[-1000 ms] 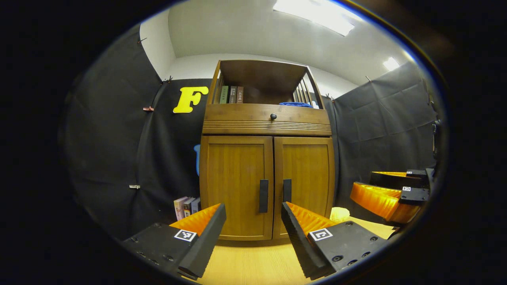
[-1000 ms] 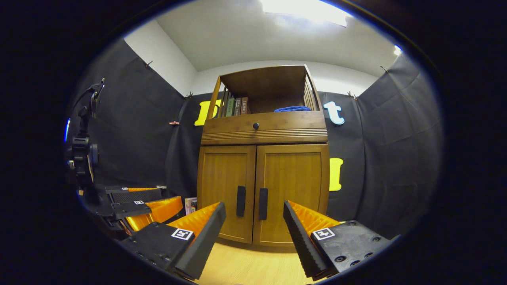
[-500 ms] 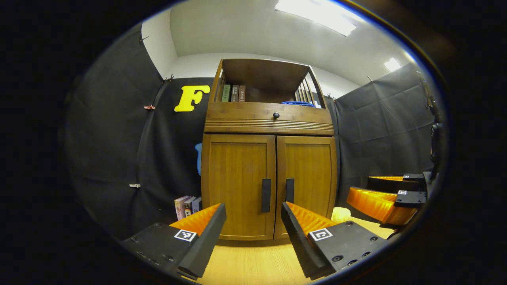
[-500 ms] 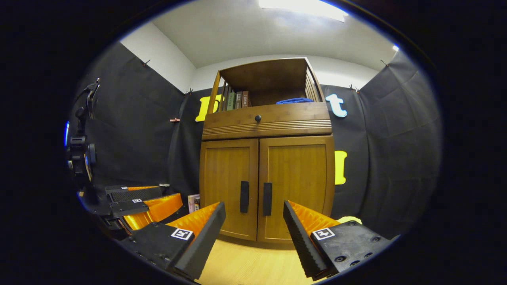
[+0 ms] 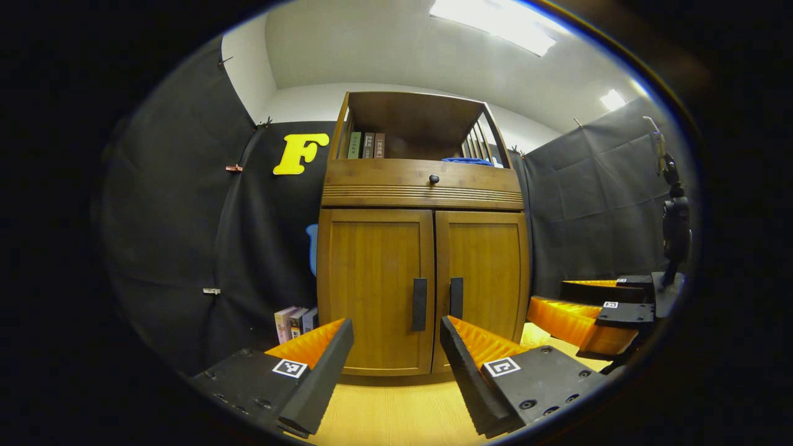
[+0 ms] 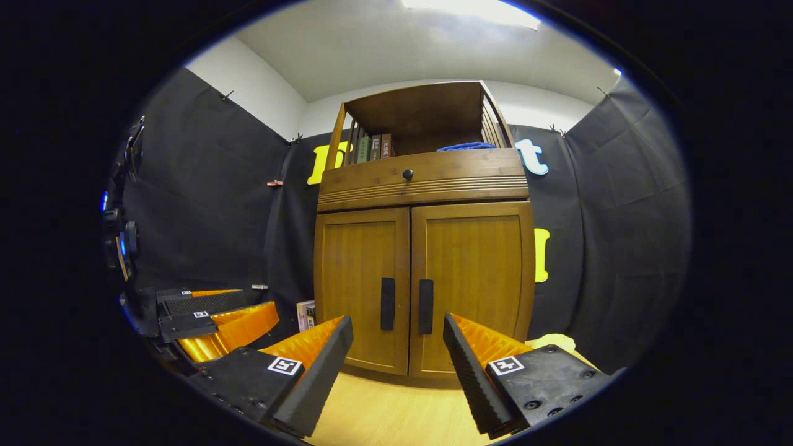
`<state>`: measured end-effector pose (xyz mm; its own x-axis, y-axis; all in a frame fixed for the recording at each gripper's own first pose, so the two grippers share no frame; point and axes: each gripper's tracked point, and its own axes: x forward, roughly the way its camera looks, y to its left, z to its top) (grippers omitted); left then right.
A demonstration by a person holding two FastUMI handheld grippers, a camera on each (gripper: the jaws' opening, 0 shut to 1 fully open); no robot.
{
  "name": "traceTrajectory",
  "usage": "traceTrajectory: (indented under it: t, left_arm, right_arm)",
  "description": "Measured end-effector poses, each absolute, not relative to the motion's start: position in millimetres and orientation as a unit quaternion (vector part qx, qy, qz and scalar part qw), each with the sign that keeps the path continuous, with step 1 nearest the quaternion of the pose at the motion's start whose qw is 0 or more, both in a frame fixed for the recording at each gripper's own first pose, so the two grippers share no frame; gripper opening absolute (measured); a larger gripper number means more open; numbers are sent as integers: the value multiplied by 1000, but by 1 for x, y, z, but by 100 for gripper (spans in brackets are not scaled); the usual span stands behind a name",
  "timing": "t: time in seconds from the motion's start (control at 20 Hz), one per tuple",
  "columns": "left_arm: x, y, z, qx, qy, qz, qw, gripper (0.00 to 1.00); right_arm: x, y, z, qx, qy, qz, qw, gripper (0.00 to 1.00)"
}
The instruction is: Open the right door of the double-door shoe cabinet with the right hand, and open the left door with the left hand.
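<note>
Two brown wooden doors on the tall shoe cabinet (image 5: 424,248) are both shut. The left door (image 5: 373,288) and the right door (image 5: 483,279) meet in the middle, and each has a dark, upright bar handle next to that line. In the left gripper view, the left gripper (image 5: 396,371) has its fingers wide apart and holds nothing. The left door's handle (image 5: 419,304) is straight ahead of it, between its fingers and a bit higher, and not touched. Off to its right side is the right gripper (image 5: 579,303), also held away from the cabinet. In the right gripper view, the right gripper (image 6: 398,375) is spread wide too, with nothing in it. The right door's handle (image 6: 425,306) is just ahead and above the gap between its fingers, not touched. The left gripper (image 6: 204,310) is low on its left side. The cabinet stands on a light wooden floor (image 6: 384,421). Up on its open shelf are some books (image 6: 372,147) and a blue cloth (image 6: 464,147).
</note>
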<state>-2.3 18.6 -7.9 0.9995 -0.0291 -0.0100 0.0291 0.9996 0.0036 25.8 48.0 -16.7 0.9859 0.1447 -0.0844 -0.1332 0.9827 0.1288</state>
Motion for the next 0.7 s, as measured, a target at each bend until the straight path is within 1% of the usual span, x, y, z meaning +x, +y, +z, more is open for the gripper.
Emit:
traceTrajectory:
  t: [0.1,0.4,0.65,0.7]
  left_arm:
    - [-6,18,-10,-1,5,-19,1000,88]
    - [-16,31,-14,7,5,-13,1000,88]
    - [-20,42,-18,9,11,-6,1000,88]
    - [-23,45,-21,10,13,-2,1000,87]
  right_arm:
    - [34,46,-17,57,46,67,995,93]
    - [64,59,-22,62,52,74,994,93]
    - [102,56,-27,48,30,53,997,94]
    - [111,56,-31,46,29,50,997,93]
